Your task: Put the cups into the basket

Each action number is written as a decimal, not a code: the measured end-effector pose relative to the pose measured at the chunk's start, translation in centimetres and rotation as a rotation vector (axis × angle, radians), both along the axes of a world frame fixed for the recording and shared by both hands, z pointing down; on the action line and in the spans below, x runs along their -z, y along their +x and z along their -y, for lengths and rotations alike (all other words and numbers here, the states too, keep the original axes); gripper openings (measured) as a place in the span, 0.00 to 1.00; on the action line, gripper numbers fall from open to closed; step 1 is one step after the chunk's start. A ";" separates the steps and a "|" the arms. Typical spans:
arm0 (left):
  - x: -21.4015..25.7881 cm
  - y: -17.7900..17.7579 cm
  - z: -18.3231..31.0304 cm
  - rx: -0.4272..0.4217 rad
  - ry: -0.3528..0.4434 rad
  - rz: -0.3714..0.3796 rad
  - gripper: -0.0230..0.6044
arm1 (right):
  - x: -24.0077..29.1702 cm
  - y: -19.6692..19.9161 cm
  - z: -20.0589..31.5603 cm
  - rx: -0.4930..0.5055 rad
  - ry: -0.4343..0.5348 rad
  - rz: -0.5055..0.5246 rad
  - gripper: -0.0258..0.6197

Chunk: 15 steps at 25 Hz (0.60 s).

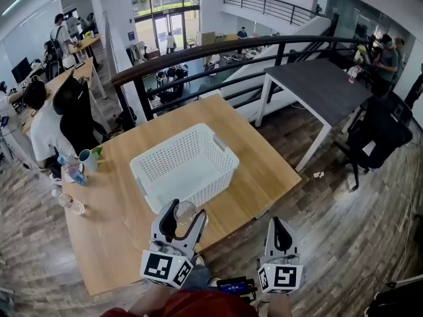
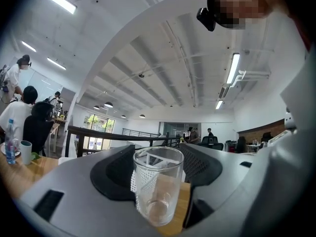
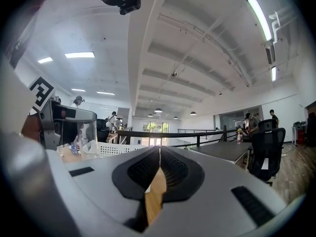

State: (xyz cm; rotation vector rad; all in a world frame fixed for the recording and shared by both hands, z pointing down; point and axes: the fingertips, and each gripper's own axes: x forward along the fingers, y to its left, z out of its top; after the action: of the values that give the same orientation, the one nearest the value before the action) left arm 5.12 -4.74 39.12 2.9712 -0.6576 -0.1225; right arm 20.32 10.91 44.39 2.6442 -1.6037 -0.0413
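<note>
Cup (image 1: 184,218) is a clear glass one, empty and upright, held in the left gripper (image 1: 186,210). The jaws stand fairly wide apart and press on its two sides, so the glass fills the gap. In the head view it's at roughly 6 o'clock from the white basket (image 1: 166,144), just outside the near wall and over the wooden bench (image 1: 264,170). Can't tell if the base touches the wood or hangs a bit above it.

That hand holds its gripper level, pointing straight away from the person toward 12 o'clock, right at the basket.

The right gripper (image 1: 278,220) sits at about 4 o'clock from the basket, past the bench edge and over the floor (image 1: 344,243). It's also level and aimed the same way, with its jaws closed together and nothing between them.

There's a mug (image 1: 88,158) out at 9 o'clock from the basket, well apart from it.
</note>
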 end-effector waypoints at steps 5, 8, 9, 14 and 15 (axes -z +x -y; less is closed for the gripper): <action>0.0 1.5 1.5 -0.035 -0.005 -0.016 0.50 | 0.1 0.9 0.8 -0.036 -0.012 -0.011 0.06; -0.1 2.1 2.5 -0.047 -0.010 -0.022 0.50 | 0.2 1.3 1.7 -0.050 -0.016 -0.014 0.06; -0.1 2.2 2.9 -0.049 -0.012 -0.024 0.50 | 0.2 1.4 2.0 -0.050 -0.020 -0.018 0.06; 0.5 2.7 4.8 -0.053 -0.019 -0.031 0.50 | 1.0 1.7 4.2 -0.043 -0.031 -0.036 0.06; 0.6 2.7 5.2 -0.051 -0.020 -0.034 0.50 | 1.2 1.8 4.7 -0.039 -0.032 -0.042 0.06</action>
State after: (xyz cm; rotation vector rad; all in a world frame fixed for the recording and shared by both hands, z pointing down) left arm 7.83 -9.98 38.53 2.9575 -0.5747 -0.1612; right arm 22.16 6.26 43.16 2.6309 -1.5270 -0.0686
